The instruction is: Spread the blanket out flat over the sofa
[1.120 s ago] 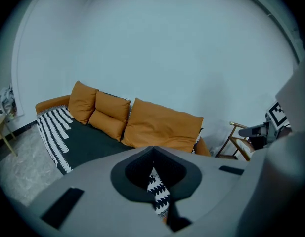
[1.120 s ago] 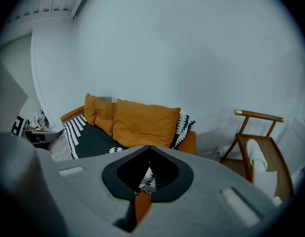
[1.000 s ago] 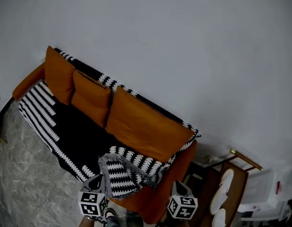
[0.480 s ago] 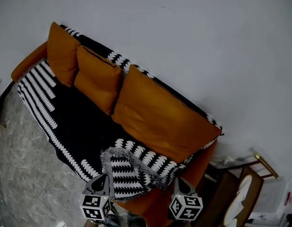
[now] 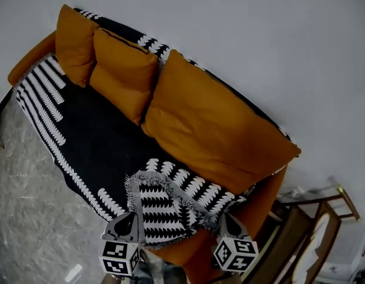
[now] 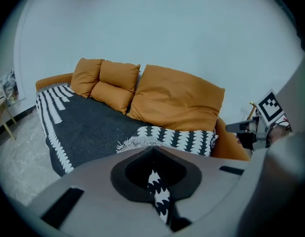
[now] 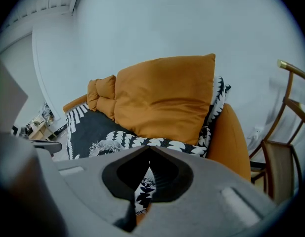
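A black blanket (image 5: 93,141) with white leaf-like stripes covers the seat of an orange sofa (image 5: 259,206). Its near right corner (image 5: 164,203) is folded back on itself, fringe showing. My left gripper (image 5: 129,219) is shut on the folded edge at the seat's front. My right gripper (image 5: 225,219) is shut on the same edge next to the right armrest. In the left gripper view a strip of blanket (image 6: 158,194) runs through the left gripper (image 6: 153,151). In the right gripper view patterned cloth (image 7: 142,190) hangs inside the right gripper (image 7: 149,149).
Three orange cushions (image 5: 212,123) lean on the sofa back against a white wall (image 5: 277,34). A wooden chair with a brass rail (image 5: 324,229) stands right of the armrest. Marbled floor (image 5: 28,218) lies in front. A small table (image 6: 3,113) stands far left.
Both grippers have come down toward the sofa's front right corner with the blanket edge held. The sofa fills more of the head view, and the folded corner lies lower on the seat.
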`<state>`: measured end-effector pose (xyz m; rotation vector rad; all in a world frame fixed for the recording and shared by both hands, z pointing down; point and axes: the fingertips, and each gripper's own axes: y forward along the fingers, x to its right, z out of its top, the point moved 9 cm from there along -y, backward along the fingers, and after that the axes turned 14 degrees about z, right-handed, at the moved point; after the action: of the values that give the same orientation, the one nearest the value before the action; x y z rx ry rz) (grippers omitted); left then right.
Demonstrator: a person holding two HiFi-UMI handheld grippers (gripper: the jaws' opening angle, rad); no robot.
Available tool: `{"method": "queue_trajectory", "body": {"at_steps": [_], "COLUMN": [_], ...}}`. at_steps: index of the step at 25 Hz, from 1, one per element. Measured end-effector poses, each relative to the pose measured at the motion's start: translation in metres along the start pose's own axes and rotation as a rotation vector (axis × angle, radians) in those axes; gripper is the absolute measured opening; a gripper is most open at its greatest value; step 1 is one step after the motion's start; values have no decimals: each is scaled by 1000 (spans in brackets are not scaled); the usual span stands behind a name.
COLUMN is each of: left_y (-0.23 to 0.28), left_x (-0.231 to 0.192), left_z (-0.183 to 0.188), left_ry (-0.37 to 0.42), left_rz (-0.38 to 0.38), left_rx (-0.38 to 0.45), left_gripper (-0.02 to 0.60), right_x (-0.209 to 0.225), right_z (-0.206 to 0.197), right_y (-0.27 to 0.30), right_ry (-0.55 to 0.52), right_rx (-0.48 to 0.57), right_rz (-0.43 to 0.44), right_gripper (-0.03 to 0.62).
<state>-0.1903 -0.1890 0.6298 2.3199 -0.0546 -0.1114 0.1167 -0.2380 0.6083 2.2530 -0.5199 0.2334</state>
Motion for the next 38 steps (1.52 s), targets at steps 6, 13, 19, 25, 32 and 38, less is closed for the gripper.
{"method": "queue_trajectory", "body": {"at_steps": [6, 13, 19, 25, 32, 38], "left_y": [9, 21, 37, 58, 82, 106], "left_x": [-6, -12, -20, -25, -25, -21], "left_z": [-9, -6, -2, 7, 22, 32], "left_ry": [-23, -18, -27, 49, 128, 179], "left_rz": [4, -56, -93, -125, -170, -209], "left_rx": [-8, -6, -29, -59, -83, -83], "left_gripper": [5, 5, 5, 109, 129, 152], "right_x": [3, 1, 6, 11, 13, 18], "right_z": [-7, -7, -10, -7, -1, 2], "right_y": [5, 11, 12, 16, 26, 35], "right_ry": [-11, -39, -45, -55, -46, -43], "right_rx": [-30, -52, -75, -98, -103, -99], "right_rz": [-2, 12, 6, -1, -2, -8], "right_gripper": [5, 5, 5, 5, 5, 5]}}
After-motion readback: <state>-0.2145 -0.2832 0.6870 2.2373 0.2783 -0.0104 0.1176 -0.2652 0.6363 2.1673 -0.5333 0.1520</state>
